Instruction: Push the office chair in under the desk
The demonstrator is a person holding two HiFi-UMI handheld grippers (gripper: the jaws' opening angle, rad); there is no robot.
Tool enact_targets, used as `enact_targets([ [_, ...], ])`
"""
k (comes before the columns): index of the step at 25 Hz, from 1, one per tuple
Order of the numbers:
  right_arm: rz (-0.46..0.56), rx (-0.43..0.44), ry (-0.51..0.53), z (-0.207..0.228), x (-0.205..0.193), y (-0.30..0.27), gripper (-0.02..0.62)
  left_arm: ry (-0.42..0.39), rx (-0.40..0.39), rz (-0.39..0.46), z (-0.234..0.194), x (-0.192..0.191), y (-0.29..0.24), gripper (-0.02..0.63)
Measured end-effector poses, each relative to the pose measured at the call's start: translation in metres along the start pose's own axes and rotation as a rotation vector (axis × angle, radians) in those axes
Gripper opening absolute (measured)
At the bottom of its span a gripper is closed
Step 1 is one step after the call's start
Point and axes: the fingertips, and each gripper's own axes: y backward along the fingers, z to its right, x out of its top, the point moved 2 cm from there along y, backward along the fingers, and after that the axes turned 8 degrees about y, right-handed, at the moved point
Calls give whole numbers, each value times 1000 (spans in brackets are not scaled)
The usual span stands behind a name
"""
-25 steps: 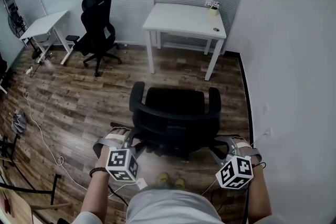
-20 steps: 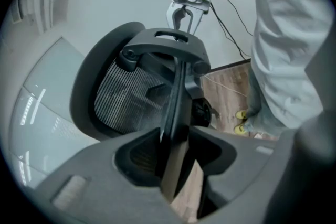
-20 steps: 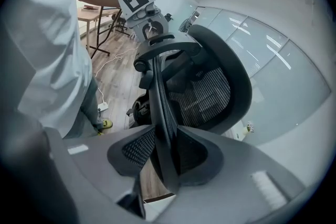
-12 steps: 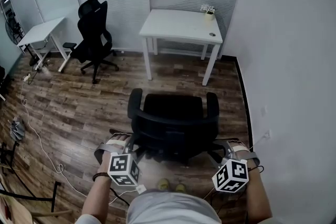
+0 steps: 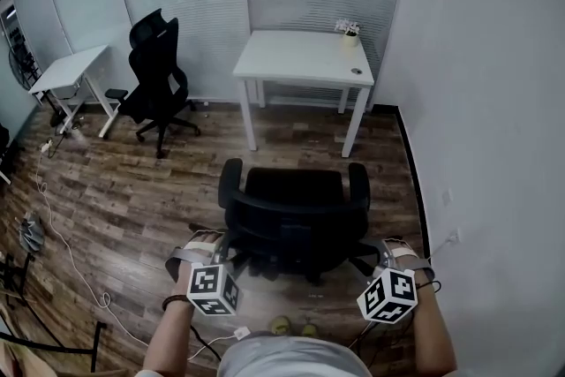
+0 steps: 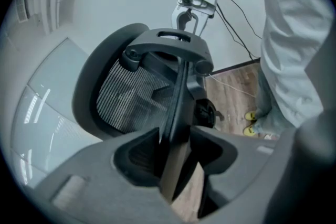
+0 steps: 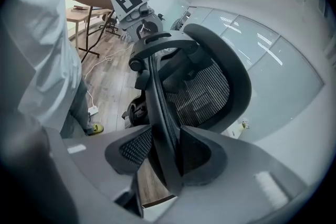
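Observation:
The black office chair stands on the wood floor a short way in front of the white desk, its back toward me. My left gripper is at the backrest's left edge and my right gripper at its right edge. In the left gripper view the backrest's rim runs between the opening jaws of the left gripper, with a gap on one side. In the right gripper view the rim lies between the opening jaws of the right gripper, also with a gap.
A grey wall runs close along the right. A small potted plant sits on the desk. At the left stand a second black chair and a second white desk. A white cable trails over the floor.
The chair has rolled a little nearer to the desk, and I have followed it. Both grippers stay at the backrest's sides.

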Motion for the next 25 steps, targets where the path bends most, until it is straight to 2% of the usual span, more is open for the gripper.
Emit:
enact_targets([
  [7, -1, -19, -38, 36, 0, -27, 170, -13, 24, 28, -41, -4, -24, 187],
  [25, 4, -20, -89, 133, -17, -92, 180, -37, 11, 53, -137, 0, -92, 186],
])
